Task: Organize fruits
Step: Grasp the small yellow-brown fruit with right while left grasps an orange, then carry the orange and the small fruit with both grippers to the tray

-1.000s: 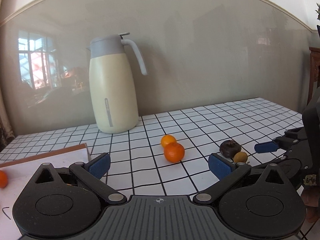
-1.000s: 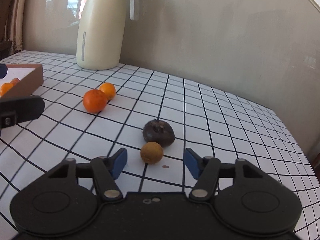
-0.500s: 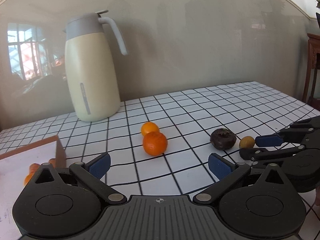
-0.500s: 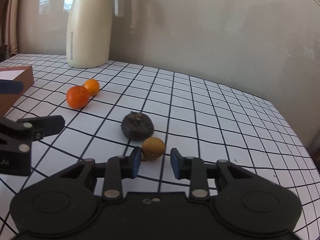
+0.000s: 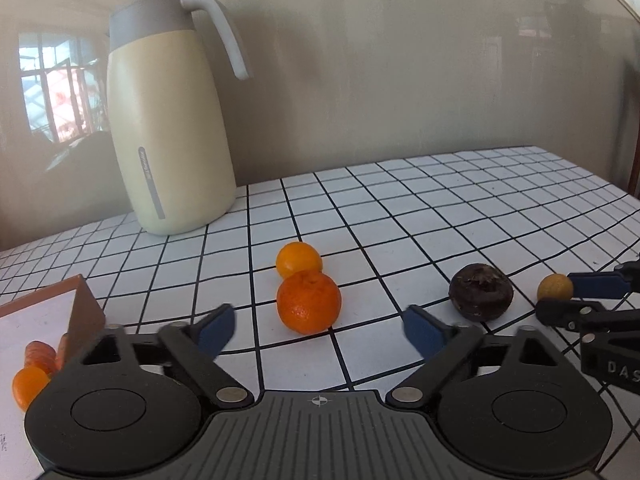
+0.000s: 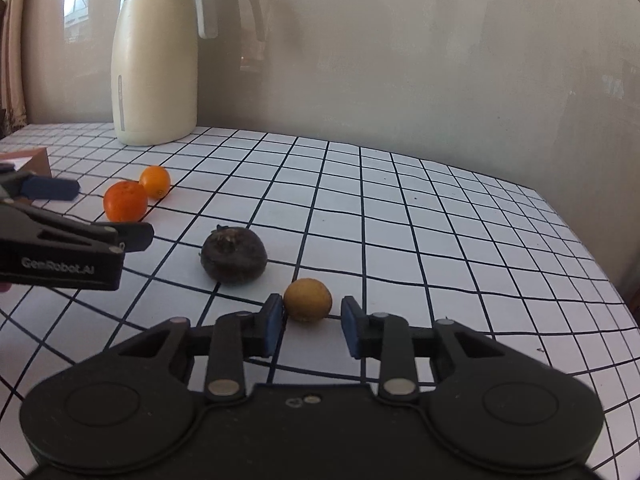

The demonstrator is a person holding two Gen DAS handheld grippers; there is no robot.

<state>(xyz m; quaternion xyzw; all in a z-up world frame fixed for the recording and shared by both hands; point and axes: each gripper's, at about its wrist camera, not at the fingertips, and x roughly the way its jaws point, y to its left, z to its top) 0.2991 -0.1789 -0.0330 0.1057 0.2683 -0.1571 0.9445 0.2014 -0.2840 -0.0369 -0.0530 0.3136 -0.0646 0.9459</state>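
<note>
Two oranges lie touching on the tiled table, a big orange (image 5: 309, 302) (image 6: 125, 201) in front of a smaller orange (image 5: 299, 259) (image 6: 155, 182). My left gripper (image 5: 318, 329) is just short of the big orange. Its jaws are closing with the fruit ahead of the tips, and the pads are clear of it. A dark wrinkled fruit (image 5: 481, 292) (image 6: 234, 255) sits to the right. My right gripper (image 6: 312, 318) (image 5: 560, 298) is shut on a small yellow-brown fruit (image 6: 308, 299) (image 5: 555, 287) at its fingertips, low over the table.
A cream jug (image 5: 168, 120) (image 6: 154, 64) stands by the back wall. A brown box (image 5: 82, 312) at the left holds several oranges (image 5: 30, 384). The table's right edge (image 6: 592, 248) curves past the fruit.
My right gripper closed on the small fruit and carried it rightward, away from the dark fruit. My left gripper moved in toward the oranges and its jaws narrowed.
</note>
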